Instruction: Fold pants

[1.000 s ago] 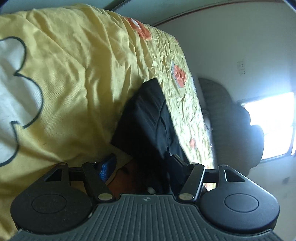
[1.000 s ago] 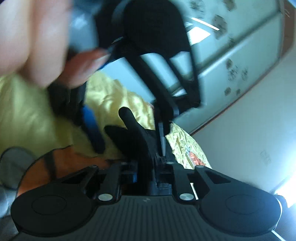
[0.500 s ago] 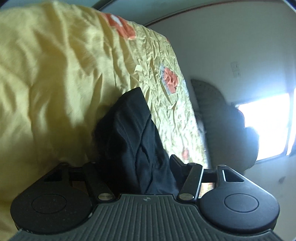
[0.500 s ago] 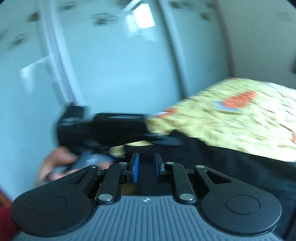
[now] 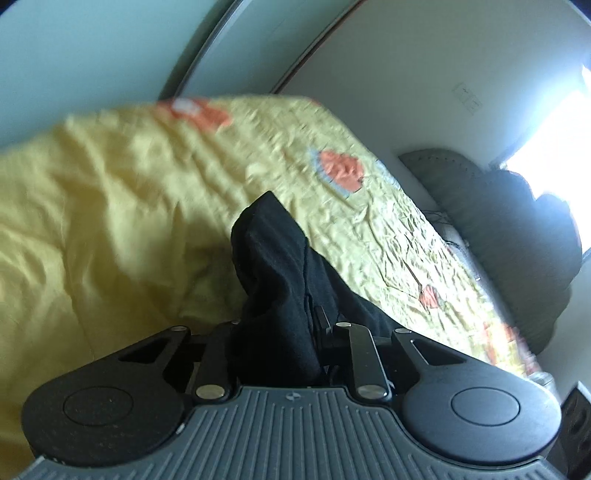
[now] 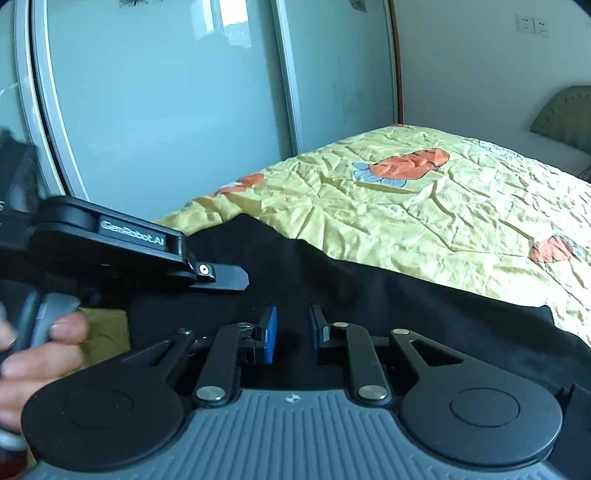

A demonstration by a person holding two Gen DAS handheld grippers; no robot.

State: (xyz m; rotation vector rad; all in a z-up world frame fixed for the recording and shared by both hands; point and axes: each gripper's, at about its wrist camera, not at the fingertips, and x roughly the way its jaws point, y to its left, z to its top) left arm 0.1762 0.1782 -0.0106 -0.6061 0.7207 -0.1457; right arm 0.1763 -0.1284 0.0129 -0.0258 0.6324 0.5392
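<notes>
1. Since a second ago the left gripper [image 5: 279, 325] has drawn in from wide; its jaws are closing, with a bunched fold of the black pants [image 5: 277, 266] between them.
2. Right gripper [image 6: 290, 334]: blue pads [image 6: 269, 332] stand narrowly apart over black cloth; whether they pinch it cannot be told.
3. Pants [image 6: 388, 295] lie along the near edge of the yellow bedspread [image 6: 443, 206].
4. A hand [image 6: 40, 347] holds the left gripper's handle.

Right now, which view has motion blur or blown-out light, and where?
Left wrist: the bedspread is smeared by motion at upper left, and the window is blown out white at right. Right wrist: mostly sharp; glare on the sliding door.
</notes>
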